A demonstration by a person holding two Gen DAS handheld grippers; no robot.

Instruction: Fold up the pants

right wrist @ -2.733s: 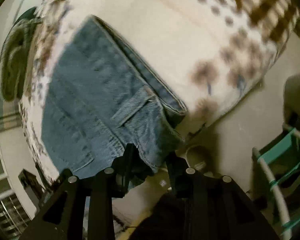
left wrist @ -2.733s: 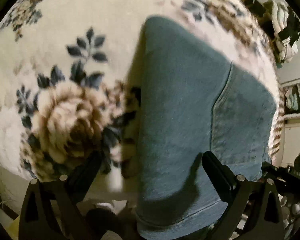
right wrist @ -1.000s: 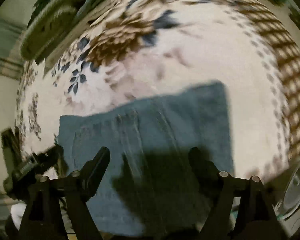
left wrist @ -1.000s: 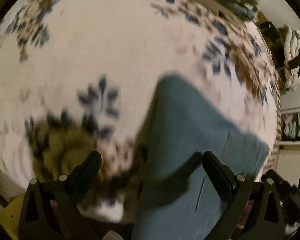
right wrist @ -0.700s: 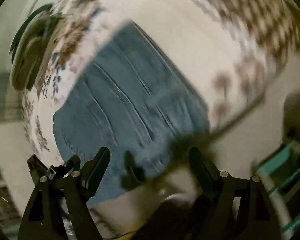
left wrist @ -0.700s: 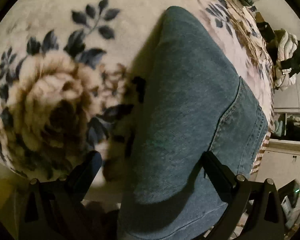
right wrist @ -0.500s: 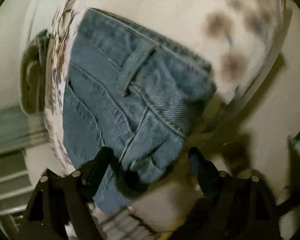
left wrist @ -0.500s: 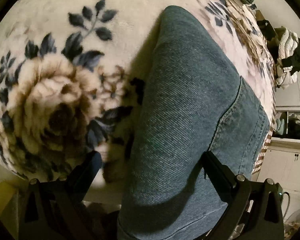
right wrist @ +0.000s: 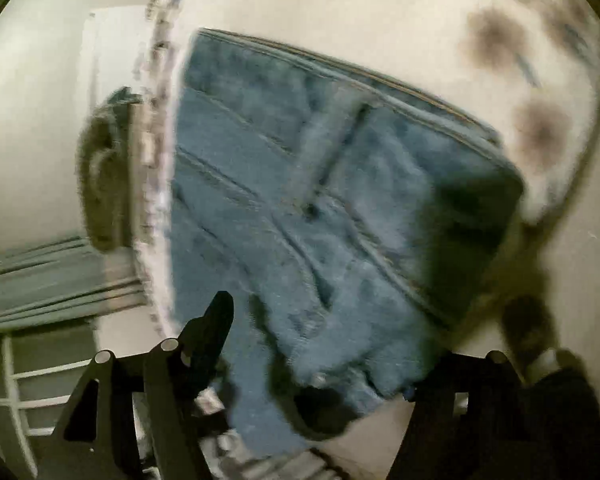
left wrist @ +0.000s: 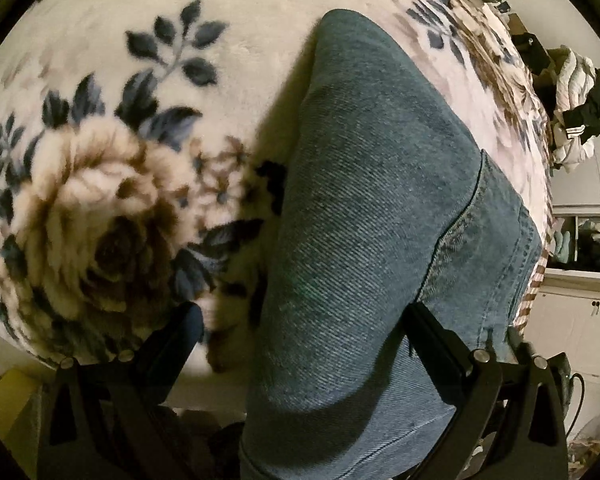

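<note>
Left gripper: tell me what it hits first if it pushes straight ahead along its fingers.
Most likely the folded jeans. The left gripper is open, and the denim fills the space between its fingers and runs ahead of them. The floral blanket lies under and beside it. Depth is hard to judge through the fisheye.

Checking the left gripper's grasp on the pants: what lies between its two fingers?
In the left wrist view, the folded jeans fill most of the gap between the open left gripper's fingers; beside them lies floral blanket.
</note>
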